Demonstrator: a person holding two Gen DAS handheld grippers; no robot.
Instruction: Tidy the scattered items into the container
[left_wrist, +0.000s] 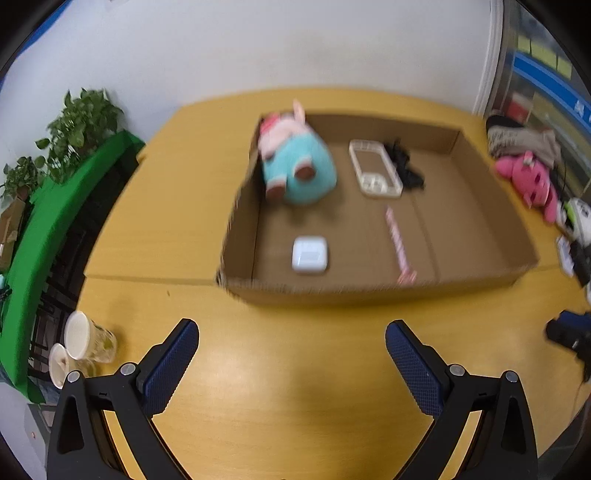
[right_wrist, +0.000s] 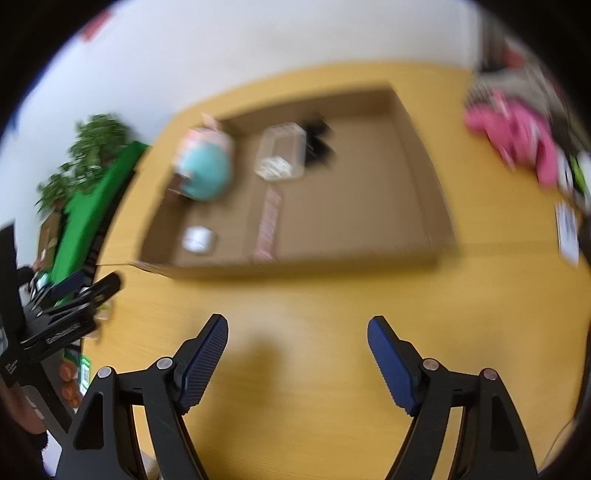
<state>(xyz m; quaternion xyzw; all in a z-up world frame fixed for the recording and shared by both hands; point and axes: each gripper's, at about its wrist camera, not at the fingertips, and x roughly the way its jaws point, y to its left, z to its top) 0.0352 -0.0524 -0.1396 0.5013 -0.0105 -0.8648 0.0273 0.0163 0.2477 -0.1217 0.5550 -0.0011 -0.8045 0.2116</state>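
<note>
A shallow cardboard box (left_wrist: 491, 218) sits on a yellow wooden table (left_wrist: 295, 369), and serves here as the landmark for everything else. Inside the box, at its far left corner, a teal-and-pink plush toy (left_wrist: 295, 166) lies against the wall. Just right of the plush, along the far side, rests a clear plastic tray (left_wrist: 375, 170), with a black tangle, possibly a cable (left_wrist: 406, 166), touching its right edge; the blur makes that hard to confirm. Near the box's front wall lies a small white case (left_wrist: 309, 254), and to its right a thin pink striped stick (left_wrist: 397, 240) runs front to back, its near end at the front wall.

Outside the box, well off to its right, a bright pink plush (left_wrist: 528, 181) lies on the table beside a heap of grey fabric (left_wrist: 521, 138). Off to the box's front left, two paper cups (left_wrist: 79, 339) stand at the table edge, with a green panel (left_wrist: 66, 206) and a leafy plant (left_wrist: 79, 125) beyond.

In front of the box, the left gripper (left_wrist: 291, 343) hangs over bare tabletop, jaws spread wide and empty. The right gripper (right_wrist: 297, 339) hovers likewise before the box's front wall, jaws parted and holding nothing. The right wrist view is heavily smeared.
</note>
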